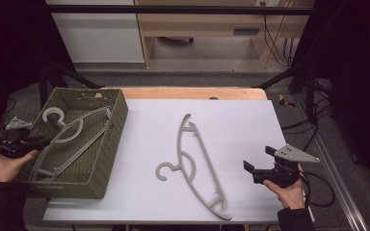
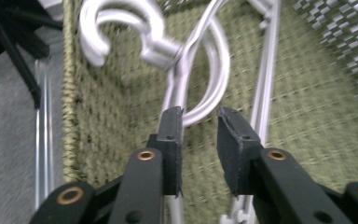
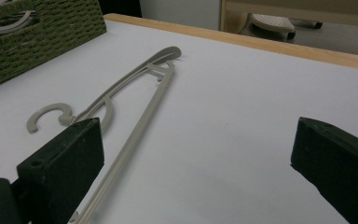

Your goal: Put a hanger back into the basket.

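Hangers are being sorted here, basically: one grey hanger is lying inside the woven green basket, propped at a slant with its hook up near the basket's far left corner and its long bar running down toward the near wall. The left gripper is being held by a hand right at the basket's left rim, poking over it toward the hanger. In the left gripper view the jaws are standing a little apart, let go, with the hanger's looped neck showing just past the tips and nothing being pinched between the pads; one pad is sitting just beside a hanger bar, and whether it's touching can't be told. A second hanger is lying flat on the white table top, well to the right of the basket, hook pointing back toward the basket. The right gripper is being held farther right of the basket, past that second hanger, with its jaws spread wide and nothing between them.
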Tool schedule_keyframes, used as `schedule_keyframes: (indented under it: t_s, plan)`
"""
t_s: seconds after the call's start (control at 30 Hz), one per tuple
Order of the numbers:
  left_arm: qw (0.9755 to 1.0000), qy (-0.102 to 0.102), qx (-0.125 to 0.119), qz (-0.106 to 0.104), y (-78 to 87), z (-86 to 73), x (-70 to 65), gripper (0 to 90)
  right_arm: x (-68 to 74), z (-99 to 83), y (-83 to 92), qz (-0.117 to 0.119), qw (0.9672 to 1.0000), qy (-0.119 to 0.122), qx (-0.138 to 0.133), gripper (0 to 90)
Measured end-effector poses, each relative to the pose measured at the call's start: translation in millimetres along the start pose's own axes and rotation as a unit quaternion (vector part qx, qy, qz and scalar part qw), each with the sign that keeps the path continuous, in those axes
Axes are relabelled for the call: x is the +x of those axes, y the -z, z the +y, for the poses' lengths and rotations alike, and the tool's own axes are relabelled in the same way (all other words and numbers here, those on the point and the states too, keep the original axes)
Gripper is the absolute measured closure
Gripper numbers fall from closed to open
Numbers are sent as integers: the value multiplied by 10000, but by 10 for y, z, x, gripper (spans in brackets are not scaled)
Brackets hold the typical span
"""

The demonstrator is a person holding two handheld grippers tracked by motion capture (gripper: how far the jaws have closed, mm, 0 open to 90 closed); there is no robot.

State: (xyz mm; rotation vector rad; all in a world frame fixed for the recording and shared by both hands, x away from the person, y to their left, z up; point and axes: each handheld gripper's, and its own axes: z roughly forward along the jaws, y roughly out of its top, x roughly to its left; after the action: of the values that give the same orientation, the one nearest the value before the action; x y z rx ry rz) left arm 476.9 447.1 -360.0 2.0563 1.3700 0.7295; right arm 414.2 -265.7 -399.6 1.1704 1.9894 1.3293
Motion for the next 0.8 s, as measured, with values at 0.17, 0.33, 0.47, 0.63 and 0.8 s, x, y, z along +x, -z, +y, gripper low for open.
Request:
schedule_keyframes:
  t_s: [0.17, 0.33, 0.47, 0.63, 0.8]
  plan:
    - [9984, 4, -535, -208, 131, 49, -189, 597, 4, 3, 0, 5, 10000, -8, 4, 28]
    - [9939, -1, -1001, -456, 226, 112, -419, 482, -1, 3, 2, -1, 10000, -7, 4, 29]
    - [9872, 43, -1426, -709, 276, 162, -617, 422, 3, 5, 1, 10, 10000, -16, 12, 29]
    - [9790, 7, -1786, -986, 304, 220, -888, 336, -1, 3, 0, 8, 10000, -18, 2, 28]
    - [9708, -75, -2026, -1284, 302, 255, -1174, 225, 9, 3, 4, 25, 10000, -19, 18, 27]
